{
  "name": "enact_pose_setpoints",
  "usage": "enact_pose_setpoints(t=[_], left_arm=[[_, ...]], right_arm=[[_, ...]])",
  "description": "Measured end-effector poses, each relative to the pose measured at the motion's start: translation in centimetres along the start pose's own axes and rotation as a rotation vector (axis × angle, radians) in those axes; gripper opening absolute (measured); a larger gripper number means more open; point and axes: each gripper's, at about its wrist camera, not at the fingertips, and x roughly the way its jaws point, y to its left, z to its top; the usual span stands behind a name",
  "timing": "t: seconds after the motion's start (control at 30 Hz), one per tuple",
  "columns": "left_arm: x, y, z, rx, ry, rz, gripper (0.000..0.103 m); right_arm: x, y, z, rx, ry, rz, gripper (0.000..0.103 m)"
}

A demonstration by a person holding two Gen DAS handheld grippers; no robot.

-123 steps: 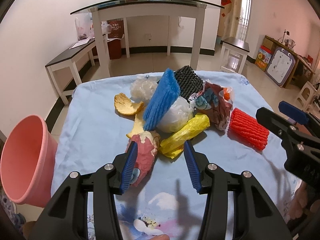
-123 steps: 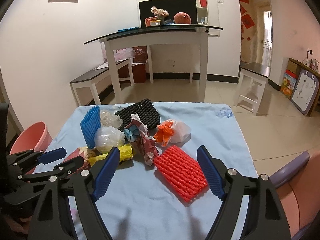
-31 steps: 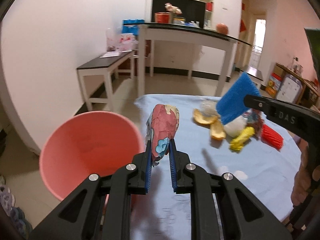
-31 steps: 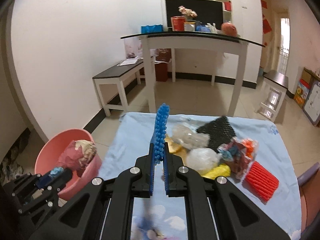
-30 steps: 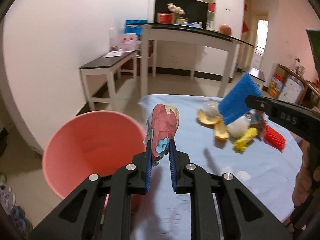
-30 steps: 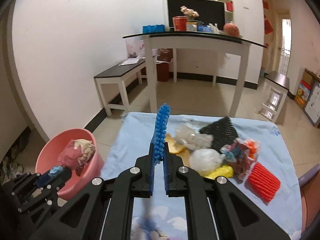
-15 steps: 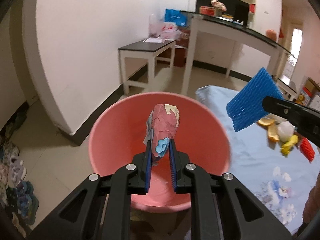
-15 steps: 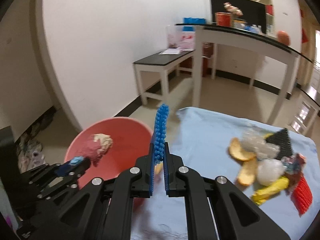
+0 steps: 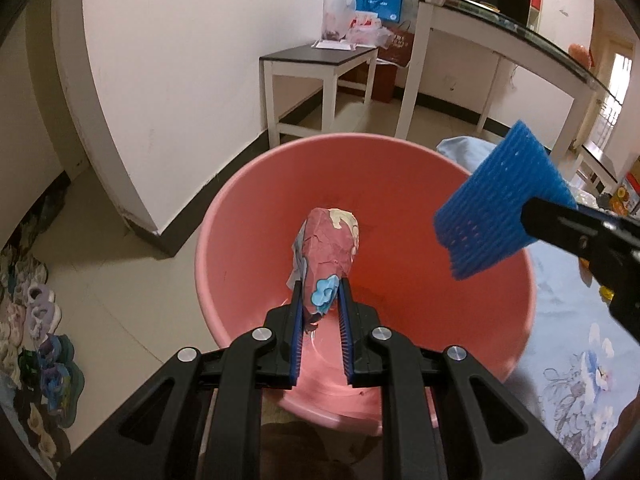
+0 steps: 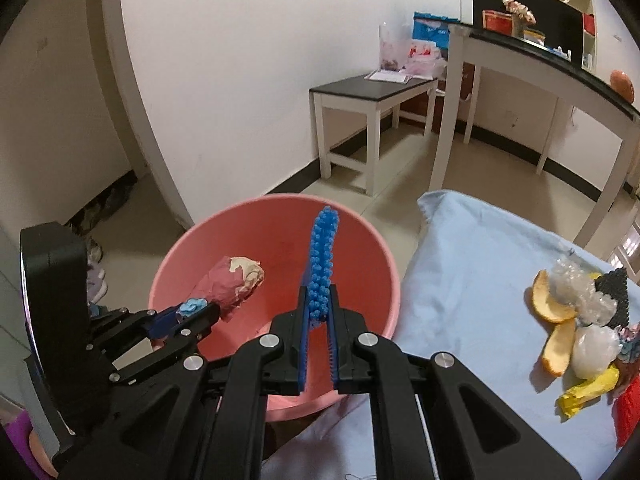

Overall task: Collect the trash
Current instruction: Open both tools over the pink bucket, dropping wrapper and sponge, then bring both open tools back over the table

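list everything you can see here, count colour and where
round plastic bucket: 1, pink, on the floor beside the table
crumpled paper wrapper: 1, red and cream, over the bucket
foam mesh sleeve: 1, blue, over the bucket
tablecloth: 1, light blue, on the table
orange peels: 2, orange, on the cloth
yellow plastic bag: 1, on the cloth
white side bench: 1, dark top, by the wall
left gripper: 1, black, shut on the wrapper
right gripper: 1, black, shut on the sleeve
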Motion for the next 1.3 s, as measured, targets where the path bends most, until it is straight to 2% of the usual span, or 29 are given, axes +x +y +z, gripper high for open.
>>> enact_pose_setpoints(t=[0.1, 0.17, 0.23, 0.4, 0.57, 0.93, 1.3], left_arm=[[0.3, -0.2, 0.1, 0.008, -0.001, 0.002, 0.016], [0.4, -0.3, 0.2, 0.009, 0.002, 0.005, 0.018], [0.6, -0.4, 0.4, 0.005, 0.006, 0.004, 0.022], [0.5, -0.6, 0.5, 0.005, 0.01, 0.006, 0.031], [0.5, -0.7, 0.5, 0.008, 0.015, -0.009, 0.037], [-0.8, -2.3, 0.9, 0.019, -0.008, -0.037, 0.037], [-3.2, -7.4, 0.7, 0.104, -0.026, -0.101, 0.038]], right_arm=[[0.8, 0.1, -0.3, 0.001, 0.019, 0.003, 0.009], [1.3, 0.0, -0.3, 0.005, 0.03, 0.004, 0.017], [1.3, -0.1, -0.4, 0.011, 0.03, 0.008, 0.032], [1.0, -0.5, -0.5, 0.006, 0.017, 0.014, 0.04], [0.9, -1.4, -0.7, 0.019, 0.016, 0.012, 0.043], [-0.4, -3.3, -1.0, 0.053, -0.008, 0.012, 0.046], [-4.0, -6.0, -2.6, 0.048, -0.058, -0.049, 0.052]])
